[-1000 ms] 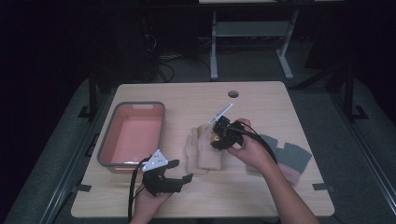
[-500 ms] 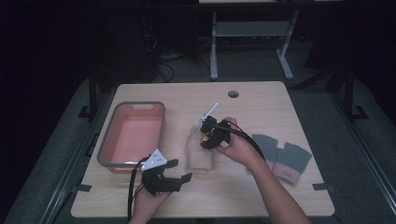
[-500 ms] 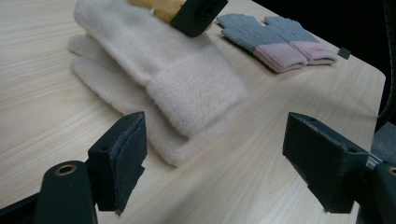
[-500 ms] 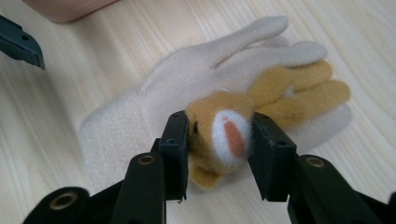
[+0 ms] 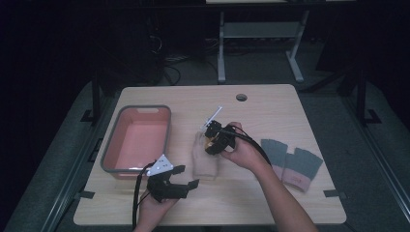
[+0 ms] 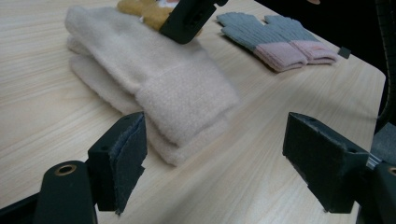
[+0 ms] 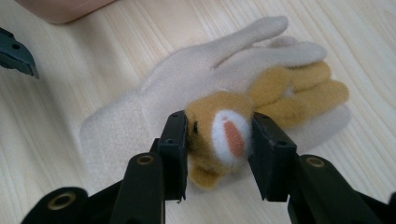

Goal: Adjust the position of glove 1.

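The right tool [image 7: 217, 140] clamps a tan mitten [image 7: 224, 140] (it seems to bear an animal face) atop the cream gloves [image 5: 205, 157] at the tabletop's [image 5: 270, 104] middle. The left tool [image 5: 181, 185] hovers near the front edge, jaws wide apart, holding nothing.

Pink bin [image 5: 138, 140] blocks left side; grey gloves [image 5: 291, 162] lie right; far table [image 5: 270, 111] bare.

On the table I count two cream gloves [image 6: 154, 79] in one stack, two grey-and-pink gloves [image 5: 292, 162] side by side, one yellow plush toy [image 7: 224, 135] and one pink bin [image 5: 138, 140] — six things.
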Demonstrator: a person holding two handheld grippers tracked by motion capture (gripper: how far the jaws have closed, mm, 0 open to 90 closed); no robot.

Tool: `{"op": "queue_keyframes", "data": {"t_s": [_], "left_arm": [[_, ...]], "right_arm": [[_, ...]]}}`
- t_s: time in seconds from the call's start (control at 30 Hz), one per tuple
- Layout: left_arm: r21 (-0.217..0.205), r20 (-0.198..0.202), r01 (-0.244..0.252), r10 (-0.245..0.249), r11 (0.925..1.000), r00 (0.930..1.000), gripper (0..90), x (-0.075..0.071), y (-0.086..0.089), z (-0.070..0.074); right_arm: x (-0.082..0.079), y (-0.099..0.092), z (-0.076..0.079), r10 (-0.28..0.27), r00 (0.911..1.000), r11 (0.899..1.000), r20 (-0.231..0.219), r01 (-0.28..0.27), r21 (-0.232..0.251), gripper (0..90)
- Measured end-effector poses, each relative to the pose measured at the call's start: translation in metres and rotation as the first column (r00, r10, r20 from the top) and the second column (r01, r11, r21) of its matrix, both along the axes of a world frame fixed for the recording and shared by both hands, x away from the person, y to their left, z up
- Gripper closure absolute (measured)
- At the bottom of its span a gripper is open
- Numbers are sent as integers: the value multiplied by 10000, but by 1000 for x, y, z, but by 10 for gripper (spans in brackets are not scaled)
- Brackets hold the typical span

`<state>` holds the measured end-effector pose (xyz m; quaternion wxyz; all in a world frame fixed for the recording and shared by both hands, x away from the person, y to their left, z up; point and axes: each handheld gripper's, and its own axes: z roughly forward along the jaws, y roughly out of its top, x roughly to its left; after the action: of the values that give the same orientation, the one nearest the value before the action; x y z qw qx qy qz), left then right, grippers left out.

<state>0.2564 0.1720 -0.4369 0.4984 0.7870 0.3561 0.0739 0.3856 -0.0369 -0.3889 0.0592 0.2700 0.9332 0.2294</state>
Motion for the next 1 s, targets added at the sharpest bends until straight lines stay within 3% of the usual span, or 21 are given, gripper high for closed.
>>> {"op": "queue_keyframes", "data": {"t_s": [0.67,1.0], "left_arm": [[24,-378,-105,106,9999,9992,219,2,-6,-4],[176,-1004,-354,370,9992,9943,235,13,-18,-6]], "right_arm": [[2,1,-15,-12,9995,9996,-314,21,276,591],[-1,-5,-25,-183,9973,9966,-705,239,785,511]]}}
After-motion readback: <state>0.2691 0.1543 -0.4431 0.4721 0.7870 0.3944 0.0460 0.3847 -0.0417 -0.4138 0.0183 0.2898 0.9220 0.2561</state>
